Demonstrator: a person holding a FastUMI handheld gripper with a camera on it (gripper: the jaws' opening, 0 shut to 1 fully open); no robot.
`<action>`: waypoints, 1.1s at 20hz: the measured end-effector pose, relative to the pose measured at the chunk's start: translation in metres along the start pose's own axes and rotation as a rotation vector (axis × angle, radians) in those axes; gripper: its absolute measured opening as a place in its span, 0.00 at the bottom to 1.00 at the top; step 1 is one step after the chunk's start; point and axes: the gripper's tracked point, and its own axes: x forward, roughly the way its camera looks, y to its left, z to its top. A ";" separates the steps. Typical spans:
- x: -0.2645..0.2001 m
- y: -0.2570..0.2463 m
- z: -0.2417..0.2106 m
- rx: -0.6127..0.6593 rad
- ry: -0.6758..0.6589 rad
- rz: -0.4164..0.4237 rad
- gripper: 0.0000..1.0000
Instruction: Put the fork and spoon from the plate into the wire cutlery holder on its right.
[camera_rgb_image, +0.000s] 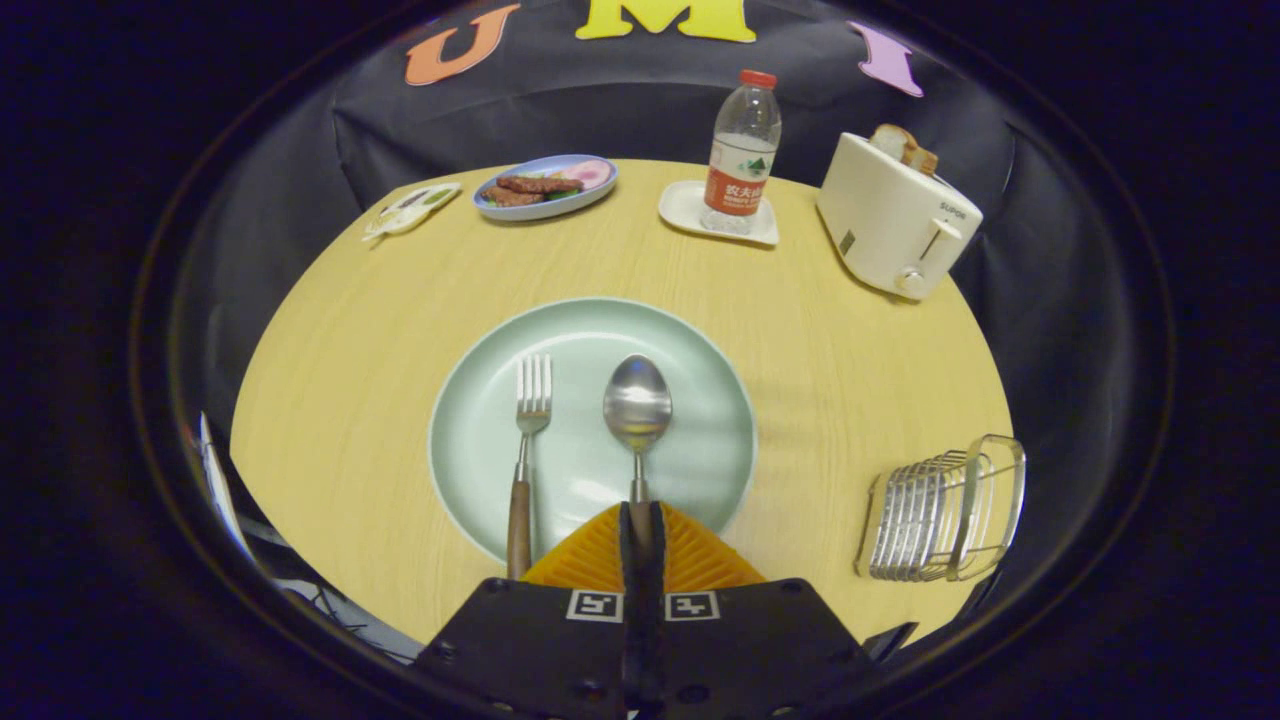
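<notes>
My tongs (641, 520) are closed on the brown wooden handle of the steel spoon (637, 405), both fingers pressing it near its end; its bowl lies out ahead of them on the round pale-green plate (480, 400). The steel fork with the wooden handle (527, 440) lies just beside it, to the left of my fingers, on the same plate, its handle end hanging over the rim towards me. The silver wire cutlery holder (945, 520) stands on the light wood bench (850, 350), off to the right of the plate and well apart from it.

My worry is the grip: I have the spoon far back on the handle, so I expect the heavy bowl could droop or twist between the fingers as I lift. A swinging bowl could knock the fork or scrape the plate. At the holder, a tilted spoon could catch a wire and tip the light frame.
</notes>
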 end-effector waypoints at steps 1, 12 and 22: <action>-0.011 -0.006 0.002 0.009 0.007 0.009 0.01; -0.129 -0.175 -0.010 0.100 0.120 -0.101 0.01; -0.109 -0.188 -0.047 0.199 0.269 -0.045 0.05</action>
